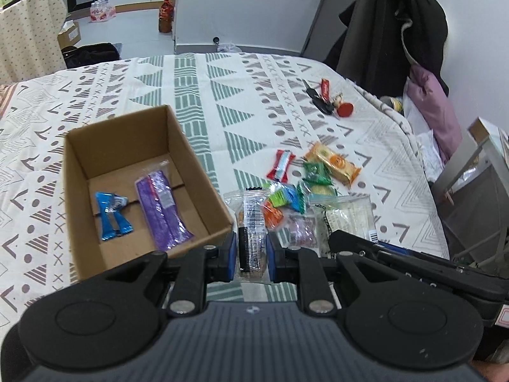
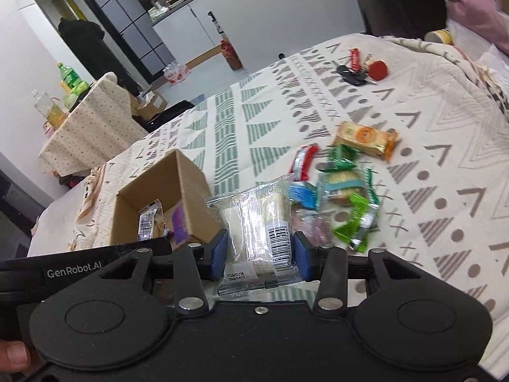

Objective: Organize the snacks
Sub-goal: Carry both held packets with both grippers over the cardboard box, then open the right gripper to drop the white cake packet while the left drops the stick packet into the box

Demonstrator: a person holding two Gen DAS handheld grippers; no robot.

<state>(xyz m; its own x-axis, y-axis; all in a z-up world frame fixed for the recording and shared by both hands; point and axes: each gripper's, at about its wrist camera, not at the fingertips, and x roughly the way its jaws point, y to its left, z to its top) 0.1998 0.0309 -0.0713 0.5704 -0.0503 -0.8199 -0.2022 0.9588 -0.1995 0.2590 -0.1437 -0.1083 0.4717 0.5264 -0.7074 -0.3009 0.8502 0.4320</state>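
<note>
An open cardboard box (image 1: 140,146) sat on the patterned bedspread (image 1: 318,117) holding a purple packet (image 1: 160,203) and a blue wrapper (image 1: 111,215), while beside it lay a loose cluster of snacks: an orange biscuit pack (image 1: 334,162), a red-and-white candy (image 1: 280,165), green wrappers (image 1: 315,172) and clear packets (image 1: 343,219).

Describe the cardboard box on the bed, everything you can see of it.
The cardboard box is plain brown corrugated board, open-topped with upright walls, sitting flat on the patterned bedspread, left of the loose snack pile. Its floor shows slotted flaps. Inside lie a blue wrapper and a longer purple packet, both flat. The left gripper, holding a clear-wrapped snack, sits just beside the box's near right corner.
</note>
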